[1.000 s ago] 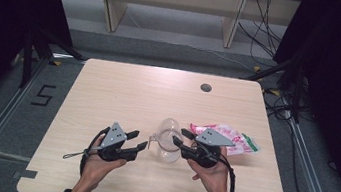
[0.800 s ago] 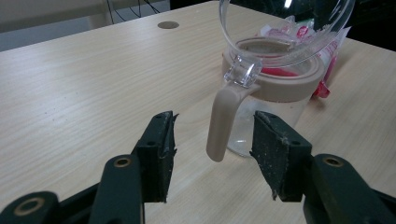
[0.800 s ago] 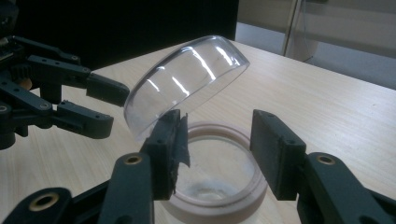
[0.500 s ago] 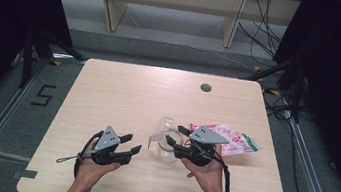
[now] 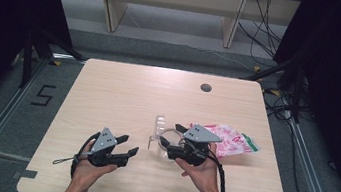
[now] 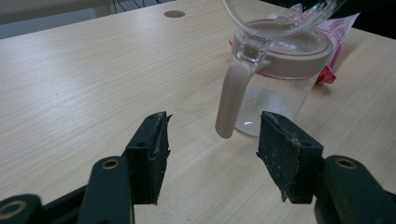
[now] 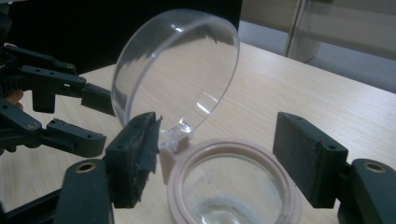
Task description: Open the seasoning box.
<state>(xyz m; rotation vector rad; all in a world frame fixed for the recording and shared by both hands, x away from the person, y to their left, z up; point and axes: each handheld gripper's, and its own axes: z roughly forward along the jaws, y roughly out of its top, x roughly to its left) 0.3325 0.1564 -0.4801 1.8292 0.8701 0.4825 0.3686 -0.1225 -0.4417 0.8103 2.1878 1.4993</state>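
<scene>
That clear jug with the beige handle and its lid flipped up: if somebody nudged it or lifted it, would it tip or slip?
The jug looks nearly empty, so it is probably light and might slide on the smooth table when nudged. Its raised lid may make it slightly top-heavy. The hard clear wall seems stiff but likely slippery; the handle looks the safer grip.

One clear jar [image 5: 164, 140], one pink packet [image 5: 230, 141], two tongs.

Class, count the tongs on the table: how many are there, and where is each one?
2. The left tongs sit near the table's front left, open. The right tongs are right of them, open at the clear jar, beside the pink packet.
</scene>
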